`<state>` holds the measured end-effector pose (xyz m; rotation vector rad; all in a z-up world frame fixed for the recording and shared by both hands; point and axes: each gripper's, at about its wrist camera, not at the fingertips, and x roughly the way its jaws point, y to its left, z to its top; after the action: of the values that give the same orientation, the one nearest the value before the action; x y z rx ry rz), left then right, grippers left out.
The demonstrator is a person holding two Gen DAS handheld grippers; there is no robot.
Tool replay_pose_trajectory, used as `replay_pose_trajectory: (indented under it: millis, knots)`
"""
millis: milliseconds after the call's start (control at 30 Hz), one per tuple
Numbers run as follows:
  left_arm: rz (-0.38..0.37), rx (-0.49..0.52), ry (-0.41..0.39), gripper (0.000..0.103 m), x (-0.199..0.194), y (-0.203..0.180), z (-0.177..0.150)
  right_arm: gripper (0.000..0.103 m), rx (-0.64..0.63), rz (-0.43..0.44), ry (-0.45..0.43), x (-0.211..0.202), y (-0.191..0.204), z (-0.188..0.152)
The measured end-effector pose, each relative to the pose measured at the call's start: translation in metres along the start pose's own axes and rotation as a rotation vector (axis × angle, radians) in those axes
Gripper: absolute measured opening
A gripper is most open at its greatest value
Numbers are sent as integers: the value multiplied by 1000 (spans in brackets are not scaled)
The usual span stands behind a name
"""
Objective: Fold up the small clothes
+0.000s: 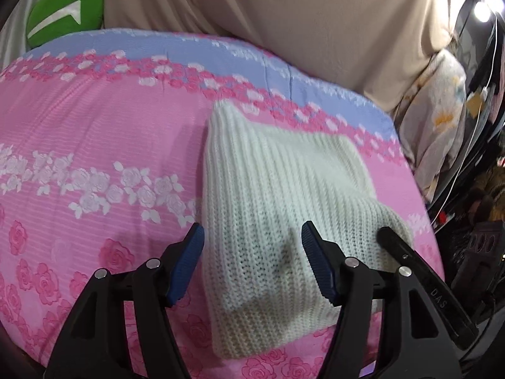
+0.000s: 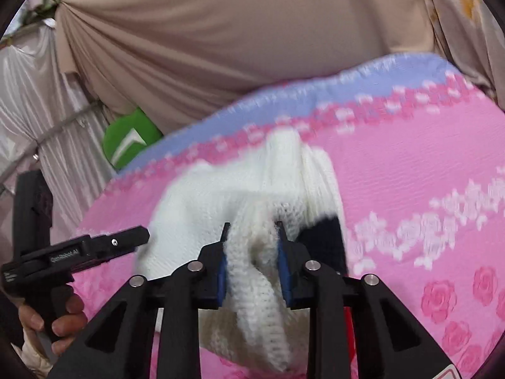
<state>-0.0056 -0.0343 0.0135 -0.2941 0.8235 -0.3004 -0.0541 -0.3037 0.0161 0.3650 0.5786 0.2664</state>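
White ribbed knit garment [image 1: 277, 221] lies on the pink rose-print bedspread [image 1: 94, 145], partly folded into a rough rectangle; one narrow corner points toward the spread's lilac band. Coarse vertical ribs, thick yarn, cream-white. In the right wrist view the same garment [image 2: 252, 195] is bunched and lifted at its near edge, blurred with motion.

Left gripper [image 1: 252, 252]: jaws stand well apart, blue pads on either side of the garment's near portion. The left pad sits at the garment's left edge, the right pad over the knit. Pads are not pressing the cloth; nothing is held.

Right gripper [image 2: 252, 240]: jaws narrow, clamped on a thick fold of the knit that runs between the blue pads and hangs down toward the camera. Its black finger [image 1: 423, 278] shows in the left wrist view, resting on the garment's right edge.

A hand [image 2: 53, 319] grips the left gripper's handle, left of the garment.

Beyond the garment: beige draped cloth [image 1: 284, 15] and a green cushion [image 1: 66, 15] with a white mark.

No containers in view.
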Motion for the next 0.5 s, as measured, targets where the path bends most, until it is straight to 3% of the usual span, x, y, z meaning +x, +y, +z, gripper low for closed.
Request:
replay_pose_trajectory:
  millis: [67,133,167,233,267,333,500]
  knots:
    - [11,3,-46,62,-16,3,6,21,-5,42,-99,-28,3,10]
    - [17,10,-59,62,-20,4,10,21,21,28,-112,-33,-6,10]
    - [16,13,-54,62,-18,4,10,21,28,-8,-77,-23,-15,5]
    - [11,9,-23,62,-8,5,8,23,53,-99,85,15,-44,-16]
    - [-3,4,0,62,-2,5,6,23,85,-89,94,20,-54,-24]
    - [-28,4,53,62,12,1,0,24,78,-76,60,2,-45,-17]
    - [25,66,104,63,33,-10,-12,26,-30,-112,-55,-42,-4,-10]
